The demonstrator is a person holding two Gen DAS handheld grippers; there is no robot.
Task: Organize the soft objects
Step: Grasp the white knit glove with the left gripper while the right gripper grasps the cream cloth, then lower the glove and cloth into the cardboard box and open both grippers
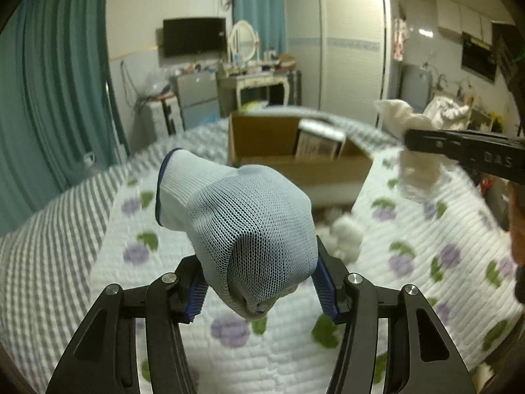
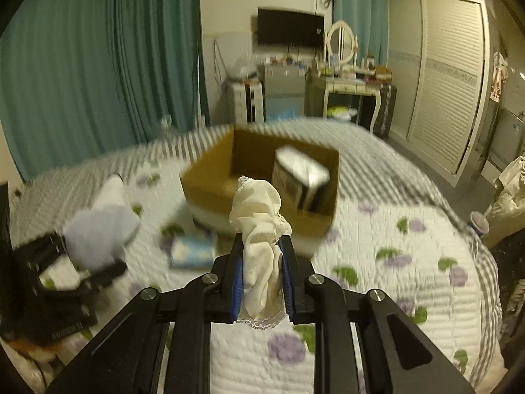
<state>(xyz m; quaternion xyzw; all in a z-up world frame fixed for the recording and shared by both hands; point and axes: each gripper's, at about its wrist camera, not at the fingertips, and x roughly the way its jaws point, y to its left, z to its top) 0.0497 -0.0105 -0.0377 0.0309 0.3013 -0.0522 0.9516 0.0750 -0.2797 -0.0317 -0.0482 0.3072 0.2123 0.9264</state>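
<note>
My left gripper (image 1: pixel 261 284) is shut on a pale blue knitted glove (image 1: pixel 242 216) with a dark blue cuff, held bunched above the bed. The same glove (image 2: pixel 98 229) and left gripper (image 2: pixel 85 262) show blurred at the left of the right wrist view. My right gripper (image 2: pixel 262 282) is shut on a cream cloth with a lace hem (image 2: pixel 261 229). That cloth (image 1: pixel 413 151) and the right gripper (image 1: pixel 416 141) appear at the right in the left wrist view. An open cardboard box (image 1: pixel 288 161) (image 2: pixel 216 180) stands on the bed ahead of both.
The bed has a white quilt with purple flowers (image 1: pixel 426 262) over a grey striped sheet (image 1: pixel 49 246). A boxed item (image 2: pixel 302 177) leans inside the cardboard box. A white fluffy thing (image 1: pixel 344 233) and a light blue packet (image 2: pixel 193 248) lie near the box. Teal curtains (image 2: pixel 98 65) hang on the left.
</note>
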